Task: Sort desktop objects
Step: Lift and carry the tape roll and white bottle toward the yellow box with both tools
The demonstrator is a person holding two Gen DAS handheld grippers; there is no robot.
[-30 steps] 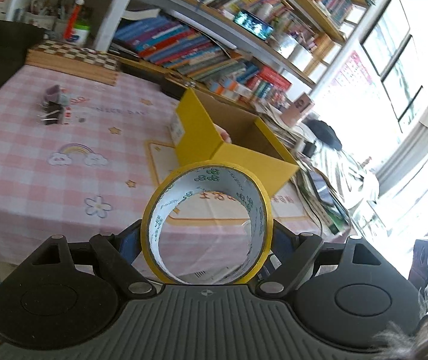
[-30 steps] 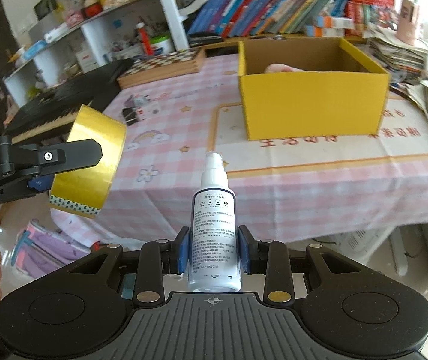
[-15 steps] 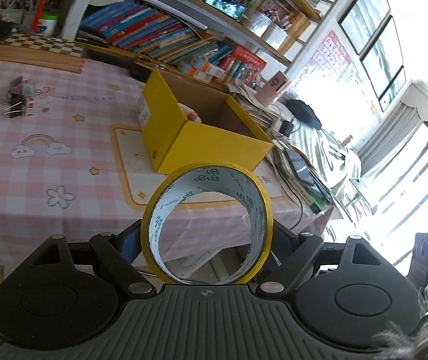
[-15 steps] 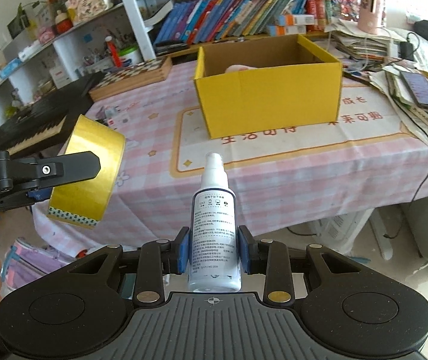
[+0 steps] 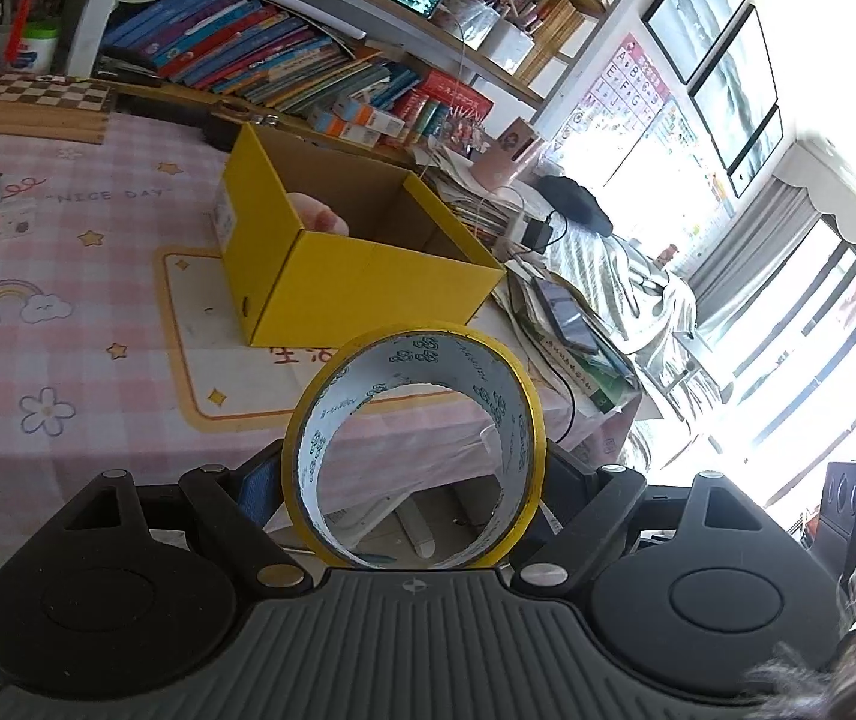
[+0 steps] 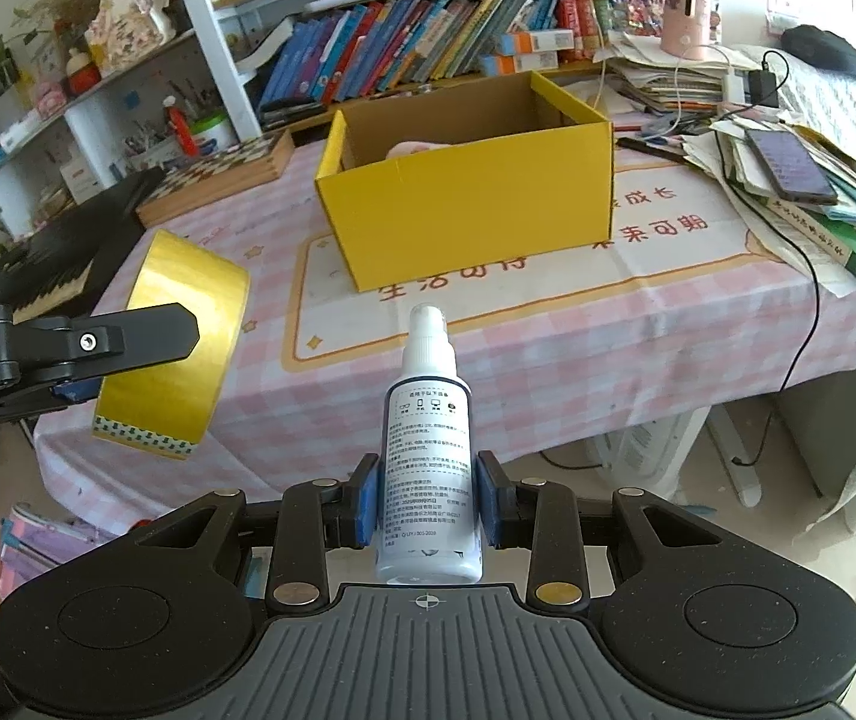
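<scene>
Jaws gripping tape roll (image 5: 413, 450), pink checked tablecloth (image 5: 68, 312), bookshelves (image 5: 284, 60) behind

The box (image 6: 469, 204) stood on the table (image 6: 697, 312), at twelve o'clock from the spray bottle (image 6: 428, 468). The chessboard (image 6: 218, 180) lay at ten o'clock of the box — behind it ran the bookshelf (image 6: 404, 42). At three o'clock a phone (image 6: 790, 165) rested on stacked papers. The tape roll (image 6: 182, 354) hung at nine o'clock of the bottle — off the table's edge.
</scene>
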